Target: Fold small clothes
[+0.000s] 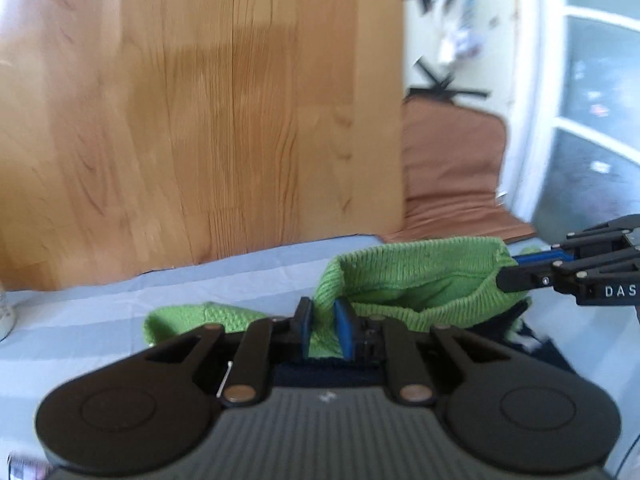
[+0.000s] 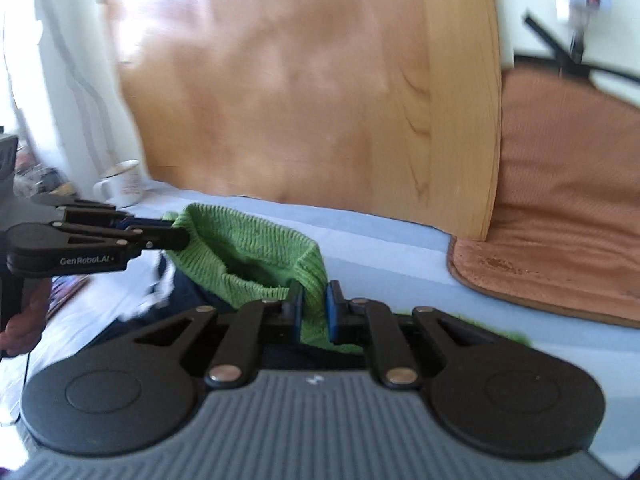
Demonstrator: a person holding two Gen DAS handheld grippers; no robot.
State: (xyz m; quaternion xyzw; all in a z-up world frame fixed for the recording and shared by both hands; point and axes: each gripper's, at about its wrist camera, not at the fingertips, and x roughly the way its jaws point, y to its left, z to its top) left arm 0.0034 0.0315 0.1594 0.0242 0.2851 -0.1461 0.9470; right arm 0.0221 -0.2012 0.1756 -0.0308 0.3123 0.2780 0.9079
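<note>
Only the right wrist view shows the white mug (image 2: 120, 184) standing at the far left of the tabletop (image 2: 380, 232), and a bit of the person's hand (image 2: 24, 320) under the other tool. Only the left wrist view shows the white-framed glass door (image 1: 592, 120) at the right. Both show the light blue cloth over the tabletop, a wooden panel (image 1: 200, 120) behind it and a brown cushion (image 1: 452, 168) beside that panel.

Writing can be read on the tool bodies: "GenRobot.AI" on the left gripper's side in the right wrist view, and the letters "DAS" (cut off by the frame edge) on the right gripper's side in the left wrist view.

The green knitted garment (image 1: 420, 276) hangs stretched between the two tools, raised off the blue cloth, its ribbed edge sagging open like a pouch. The left gripper (image 1: 324, 328) is nearly closed, its blue pads pinching one end of the green knit. The right gripper (image 2: 314, 312) is likewise nearly closed on the other end, with a fold of knit squeezed between its pads. A dark blue garment (image 2: 188, 292) with white marks lies on the cloth below the green one.
</note>
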